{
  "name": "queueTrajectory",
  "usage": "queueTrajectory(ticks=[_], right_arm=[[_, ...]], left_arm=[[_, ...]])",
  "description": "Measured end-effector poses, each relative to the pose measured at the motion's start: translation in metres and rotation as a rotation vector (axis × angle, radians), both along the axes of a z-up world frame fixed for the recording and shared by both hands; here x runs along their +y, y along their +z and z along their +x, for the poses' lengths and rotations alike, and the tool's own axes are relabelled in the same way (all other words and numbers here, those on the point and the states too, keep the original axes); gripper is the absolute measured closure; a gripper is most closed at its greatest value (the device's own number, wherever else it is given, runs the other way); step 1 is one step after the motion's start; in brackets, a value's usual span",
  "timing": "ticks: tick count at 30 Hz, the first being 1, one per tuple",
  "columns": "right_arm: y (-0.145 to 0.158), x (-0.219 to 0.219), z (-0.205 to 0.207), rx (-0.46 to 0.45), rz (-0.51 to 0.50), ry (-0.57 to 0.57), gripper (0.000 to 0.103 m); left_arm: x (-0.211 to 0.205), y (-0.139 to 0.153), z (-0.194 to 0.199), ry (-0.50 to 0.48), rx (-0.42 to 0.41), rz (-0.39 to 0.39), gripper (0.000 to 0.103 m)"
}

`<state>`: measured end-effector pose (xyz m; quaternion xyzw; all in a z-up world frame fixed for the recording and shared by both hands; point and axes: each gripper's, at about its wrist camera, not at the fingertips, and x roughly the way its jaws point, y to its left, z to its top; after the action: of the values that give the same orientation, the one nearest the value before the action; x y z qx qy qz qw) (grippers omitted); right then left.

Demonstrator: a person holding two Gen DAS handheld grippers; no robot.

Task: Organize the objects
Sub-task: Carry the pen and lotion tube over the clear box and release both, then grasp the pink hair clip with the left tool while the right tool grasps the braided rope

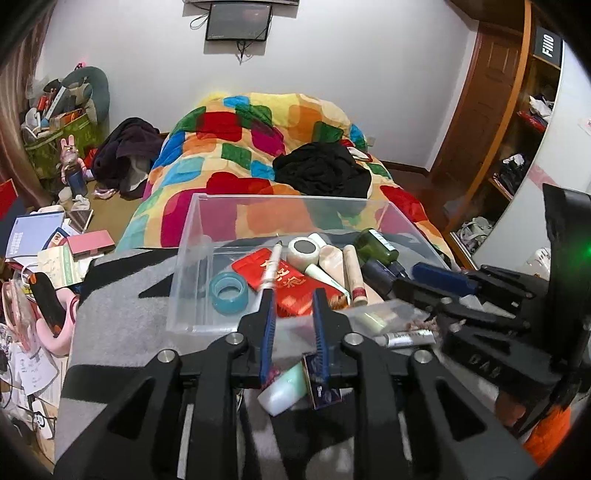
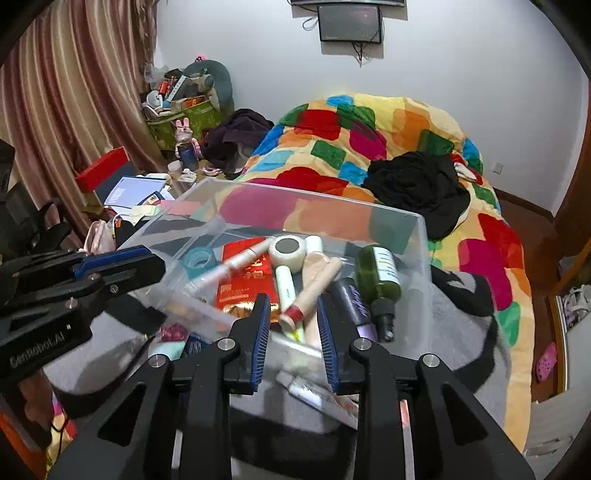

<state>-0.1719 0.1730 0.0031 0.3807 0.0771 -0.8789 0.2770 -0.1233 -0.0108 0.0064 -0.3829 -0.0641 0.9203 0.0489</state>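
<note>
A grey and black blanket is seen spread beneath both grippers, and on it, just ahead of the fingertips, a clear plastic bin is set. The left gripper is held with its fingers spread and nothing pinched between them; the right gripper is likewise held apart and empty.

Inside the bin, ahead of the left gripper, a red envelope with gold characters is laid flat, with a white pen-like tube lying across it. To the left of that gripper's fingertips a teal tape roll is seen against the bin floor. Further ahead a white jar with a grey lid is found, and to the right a beige tube with a red band and a dark green bottle lying on its side.

Below the left gripper's fingers, outside the bin, a pale mint tube and a small dark blue box are left on the blanket.

Beyond the bin, a bed is covered by a multicoloured patchwork quilt, with black clothing heaped on it. A dark screen is mounted on the white wall. Far left of the right gripper, striped curtains are hung; cluttered books and boxes are piled below them.
</note>
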Motion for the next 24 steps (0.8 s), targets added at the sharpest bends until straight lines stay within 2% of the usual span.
queueTrajectory(ticks=[7,12,17,24], right_arm=[[0.002,0.038,0.017,0.015,0.005,-0.034,0.072],[-0.011,0.067,0.026,0.005,0.042,-0.061,0.061],[-0.033,0.082,0.031,-0.044,0.087,-0.062,0.053],[-0.052,0.070,0.024,-0.065,0.139,-0.042,0.053]], left_arm=[[-0.007,-0.012,0.027,-0.011,-0.025,-0.027,0.073],[-0.020,-0.042,0.038,-0.001,-0.110,-0.053,0.073],[-0.031,-0.071,0.040,0.012,-0.195,-0.067,0.073],[-0.025,-0.077,0.031,0.012,-0.175,-0.116,0.072]])
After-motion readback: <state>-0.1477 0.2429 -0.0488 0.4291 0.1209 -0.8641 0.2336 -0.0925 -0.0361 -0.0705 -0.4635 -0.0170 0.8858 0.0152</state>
